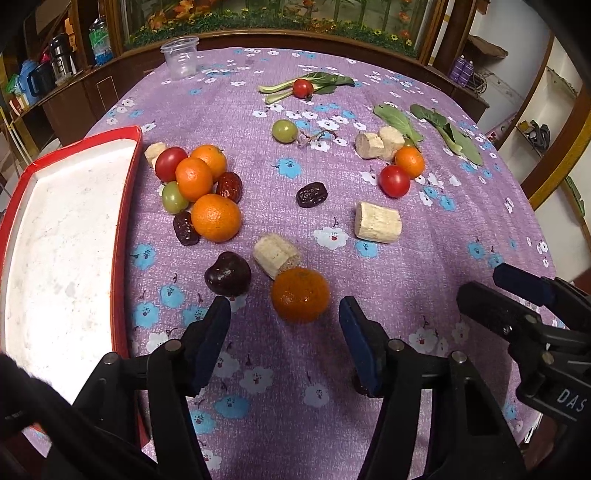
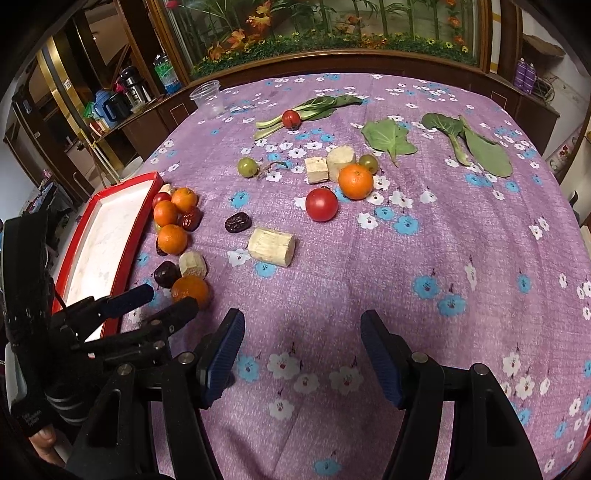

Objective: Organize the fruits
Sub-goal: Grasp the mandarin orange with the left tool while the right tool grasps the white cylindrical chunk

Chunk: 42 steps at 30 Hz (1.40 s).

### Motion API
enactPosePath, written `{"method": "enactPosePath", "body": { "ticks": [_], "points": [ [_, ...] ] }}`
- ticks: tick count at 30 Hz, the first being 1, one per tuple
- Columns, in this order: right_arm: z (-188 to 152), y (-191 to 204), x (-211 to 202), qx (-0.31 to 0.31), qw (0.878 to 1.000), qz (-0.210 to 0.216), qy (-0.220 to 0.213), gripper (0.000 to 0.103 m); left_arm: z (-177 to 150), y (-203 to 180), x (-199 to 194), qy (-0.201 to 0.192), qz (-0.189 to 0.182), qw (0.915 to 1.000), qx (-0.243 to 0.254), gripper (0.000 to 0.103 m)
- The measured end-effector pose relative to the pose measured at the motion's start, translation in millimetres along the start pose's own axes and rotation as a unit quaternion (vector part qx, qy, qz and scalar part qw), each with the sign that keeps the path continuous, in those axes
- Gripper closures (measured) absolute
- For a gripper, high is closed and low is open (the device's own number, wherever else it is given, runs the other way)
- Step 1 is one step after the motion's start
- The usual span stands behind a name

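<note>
Left wrist view: the left gripper (image 1: 284, 325) holds its fingers apart, a mandarin (image 1: 300, 294) just beyond them on the table (image 1: 424, 258). The red tray (image 1: 127, 206), left of the mandarin, shows only its white lining.

Right wrist view: the right gripper (image 2: 302, 345) has its fingers apart over bare cloth; the clear plastic cup (image 2: 208, 99) beyond the tray looks empty.

A home dining room — the worktop (image 2: 461, 236) wears a purple flowered tablecloth; dark wooden cabinets (image 2: 147, 122) hold a thermos (image 2: 130, 88), a water bottle (image 2: 165, 74) and a blue jug (image 2: 103, 107); behind, a flower-painted panel (image 2: 332, 26).
</note>
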State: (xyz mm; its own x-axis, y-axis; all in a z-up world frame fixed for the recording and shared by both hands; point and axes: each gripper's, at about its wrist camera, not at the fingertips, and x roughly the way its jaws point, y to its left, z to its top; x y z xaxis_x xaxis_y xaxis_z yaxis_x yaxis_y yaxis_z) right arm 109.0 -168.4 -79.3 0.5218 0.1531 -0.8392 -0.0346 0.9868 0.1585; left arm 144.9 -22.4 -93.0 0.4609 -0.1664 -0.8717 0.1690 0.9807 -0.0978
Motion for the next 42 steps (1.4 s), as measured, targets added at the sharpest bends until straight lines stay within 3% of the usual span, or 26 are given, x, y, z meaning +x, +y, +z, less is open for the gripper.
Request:
{"method": "enactPosePath", "body": {
  "ticks": [10, 15, 19, 28, 36, 42],
  "points": [
    [9.9, 1.7, 18.1, 0.003, 1.0, 0.009, 0.008, 0.036, 1.4, 3.5, 3.7, 0.003, -0.011, 0.9999, -0.009, 0.058],
    [15.6, 1.8, 30.1, 0.006, 1.0, 0.013, 0.015, 0.036, 1.5, -2.1, 5.6, 0.008, -0.028, 0.9996, -0.001, 0.073],
    [25.1, 2.2, 41.3, 0.012, 1.0, 0.015, 0.018, 0.036, 2.6, -4.6, 5.5, 0.0, -0.023, 0.9997, 0.003, 0.074],
    [46.8, 14.1, 69.2, 0.017, 0.999, 0.014, 0.028, 0.037, 3.1, -0.3, 13.1, 0.005, -0.054, 0.9985, -0.003, 0.071],
    [53.4, 19.5, 90.4, 0.02, 0.999, 0.021, 0.044, 0.06, 2.6, 7.2, 13.3, 0.005, -0.074, 0.9972, -0.014, 0.072],
    [48.0, 22.1, 80.0, 0.021, 0.999, 0.021, 0.027, 0.062, -1.0, 11.0, 7.9, 0.002, -0.077, 0.9969, -0.018, 0.072]
  ]
}}
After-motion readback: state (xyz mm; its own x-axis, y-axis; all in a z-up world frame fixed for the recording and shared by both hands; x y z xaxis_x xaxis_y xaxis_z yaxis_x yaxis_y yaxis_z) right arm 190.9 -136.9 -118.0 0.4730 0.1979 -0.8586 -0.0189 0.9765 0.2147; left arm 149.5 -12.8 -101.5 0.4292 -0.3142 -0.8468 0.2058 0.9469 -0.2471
